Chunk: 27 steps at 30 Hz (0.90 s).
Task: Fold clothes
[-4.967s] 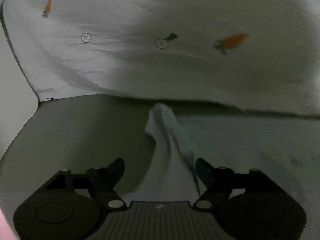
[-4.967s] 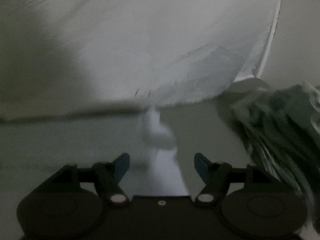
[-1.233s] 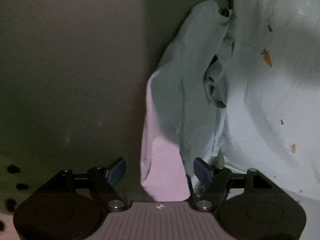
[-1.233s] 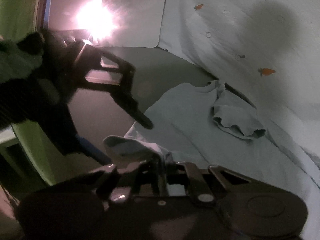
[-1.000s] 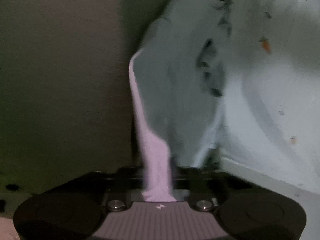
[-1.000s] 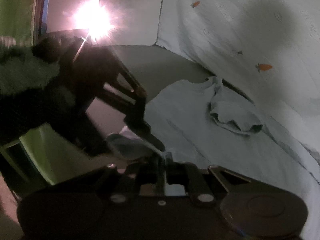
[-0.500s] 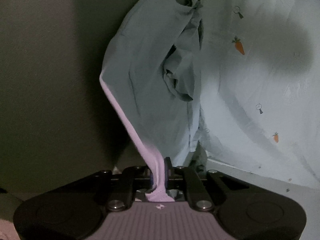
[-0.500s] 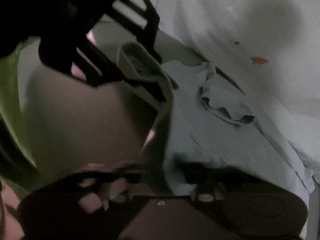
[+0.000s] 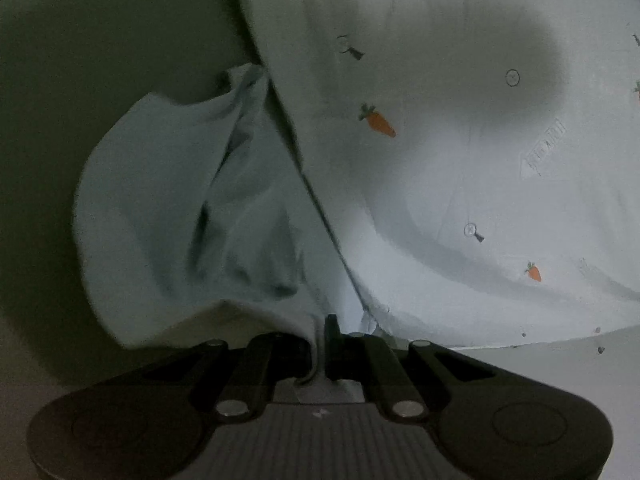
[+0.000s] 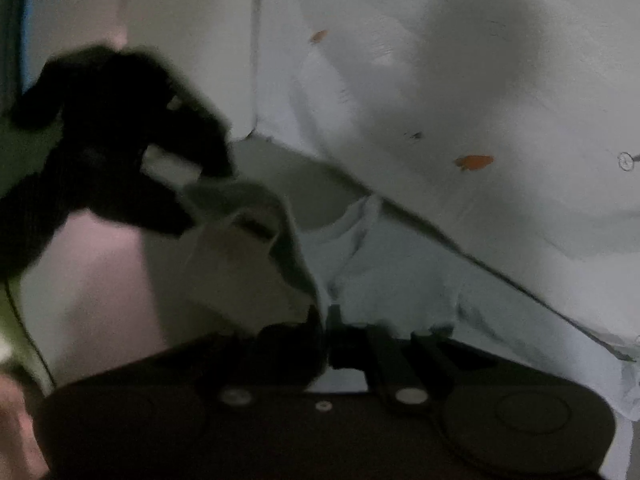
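Dim, close view. The left gripper (image 9: pixel 319 344) is clamped on an edge of a pale blue-grey garment (image 9: pixel 180 208), and the right gripper (image 10: pixel 325 328) is pinched on another edge — probably to carry it over as a fold. The garment lies partly lifted beside a carrot-print sheet (image 9: pixel 460 168) (right view blurred).

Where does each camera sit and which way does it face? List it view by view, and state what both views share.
Left wrist: sits on the left tool, looking forward and down along its shut fingers at the pale blue garment pinched between them, with the carrot-print sheet to the right.
Right wrist: sits on the right tool, shut on the same garment; the other tool, dark and blurred, shows at left.
Shared: the garment and the carrot-print sheet.
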Tool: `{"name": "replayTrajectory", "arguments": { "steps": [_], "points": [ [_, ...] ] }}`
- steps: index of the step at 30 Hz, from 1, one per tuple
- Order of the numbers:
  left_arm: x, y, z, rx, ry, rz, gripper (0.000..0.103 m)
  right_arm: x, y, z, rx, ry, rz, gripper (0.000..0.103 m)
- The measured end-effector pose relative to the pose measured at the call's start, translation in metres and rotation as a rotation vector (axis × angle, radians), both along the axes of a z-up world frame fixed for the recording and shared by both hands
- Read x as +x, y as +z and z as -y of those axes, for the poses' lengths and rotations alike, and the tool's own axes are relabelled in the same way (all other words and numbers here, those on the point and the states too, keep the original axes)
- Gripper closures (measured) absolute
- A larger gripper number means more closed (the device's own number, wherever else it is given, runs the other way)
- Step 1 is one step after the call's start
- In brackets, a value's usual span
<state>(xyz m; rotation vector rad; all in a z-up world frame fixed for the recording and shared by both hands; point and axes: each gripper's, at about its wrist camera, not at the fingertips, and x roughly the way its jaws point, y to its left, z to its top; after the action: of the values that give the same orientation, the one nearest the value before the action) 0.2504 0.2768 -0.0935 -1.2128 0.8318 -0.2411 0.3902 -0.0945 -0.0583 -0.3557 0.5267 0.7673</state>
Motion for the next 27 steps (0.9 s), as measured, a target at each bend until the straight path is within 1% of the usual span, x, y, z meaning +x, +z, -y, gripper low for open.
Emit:
{"name": "replayTrajectory", "arguments": {
  "steps": [1, 3, 4, 5, 6, 8, 9, 12, 14, 15, 16, 17, 18, 19, 20, 21, 22, 23, 24, 26, 27],
  "points": [
    [0.014, 0.001, 0.000, -0.002, -0.004, -0.003, 0.097, 0.019, 0.004, -0.002, 0.019, -0.011, -0.011, 0.100],
    [0.039, 0.000, -0.003, 0.001, -0.018, -0.006, 0.097, 0.049, 0.007, -0.006, 0.024, -0.035, -0.004, 0.100],
    [0.054, -0.001, -0.003, 0.007, -0.025, -0.012, 0.097, 0.060, 0.007, -0.008, 0.021, -0.042, -0.015, 0.100],
    [0.068, -0.003, -0.004, 0.014, -0.034, -0.018, 0.097, 0.080, 0.006, -0.011, 0.027, -0.052, -0.035, 0.100],
    [0.083, -0.006, -0.005, 0.022, -0.043, -0.027, 0.097, 0.087, 0.009, -0.012, 0.034, -0.064, -0.056, 0.100],
    [0.113, -0.013, -0.006, 0.039, -0.063, -0.046, 0.097, 0.129, -0.001, -0.018, 0.054, -0.090, -0.111, 0.100],
    [0.129, -0.017, -0.008, 0.047, -0.074, -0.056, 0.097, 0.138, -0.003, -0.019, 0.060, -0.102, -0.134, 0.100],
    [0.174, -0.035, -0.010, 0.099, -0.104, -0.099, 0.096, 0.187, -0.016, -0.026, 0.099, -0.150, -0.241, 0.100],
    [0.200, -0.048, -0.009, 0.147, -0.141, -0.151, 0.089, 0.215, -0.029, -0.033, 0.097, -0.177, -0.308, 0.099],
    [0.211, -0.056, -0.008, 0.167, -0.158, -0.170, 0.081, 0.230, -0.038, -0.038, 0.089, -0.193, -0.331, 0.098],
    [0.219, -0.062, -0.009, 0.179, -0.161, -0.182, 0.071, 0.241, -0.047, -0.042, 0.075, -0.217, -0.347, 0.093],
    [0.222, -0.066, -0.012, 0.184, -0.154, -0.190, 0.063, 0.253, -0.056, -0.046, 0.061, -0.241, -0.362, 0.087],
    [0.223, -0.068, -0.015, 0.197, -0.134, -0.185, 0.049, 0.264, -0.065, -0.048, 0.057, -0.273, -0.370, 0.075],
    [0.221, -0.065, -0.019, 0.227, -0.111, -0.160, 0.035, 0.275, -0.073, -0.050, 0.053, -0.305, -0.377, 0.065],
    [0.217, -0.060, -0.023, 0.272, -0.098, -0.125, 0.028, 0.281, -0.078, -0.048, 0.073, -0.324, -0.385, 0.064],
    [0.214, -0.055, -0.026, 0.318, -0.087, -0.092, 0.020, 0.281, -0.079, -0.045, 0.094, -0.339, -0.392, 0.060],
    [0.209, -0.050, -0.030, 0.370, -0.084, -0.066, 0.020, 0.282, -0.081, -0.043, 0.115, -0.355, -0.399, 0.057],
    [0.204, -0.045, -0.033, 0.418, -0.081, -0.047, 0.020, 0.287, -0.082, -0.040, 0.138, -0.368, -0.399, 0.056],
    [0.200, -0.042, -0.037, 0.457, -0.078, -0.048, 0.020, 0.293, -0.083, -0.038, 0.160, -0.381, -0.399, 0.055],
    [0.187, -0.036, -0.043, 0.525, -0.067, -0.051, 0.020, 0.292, -0.080, -0.032, 0.196, -0.401, -0.405, 0.054],
    [0.178, -0.035, -0.045, 0.553, -0.061, -0.050, 0.020, 0.283, -0.075, -0.027, 0.219, -0.412, -0.403, 0.052]
  ]
}}
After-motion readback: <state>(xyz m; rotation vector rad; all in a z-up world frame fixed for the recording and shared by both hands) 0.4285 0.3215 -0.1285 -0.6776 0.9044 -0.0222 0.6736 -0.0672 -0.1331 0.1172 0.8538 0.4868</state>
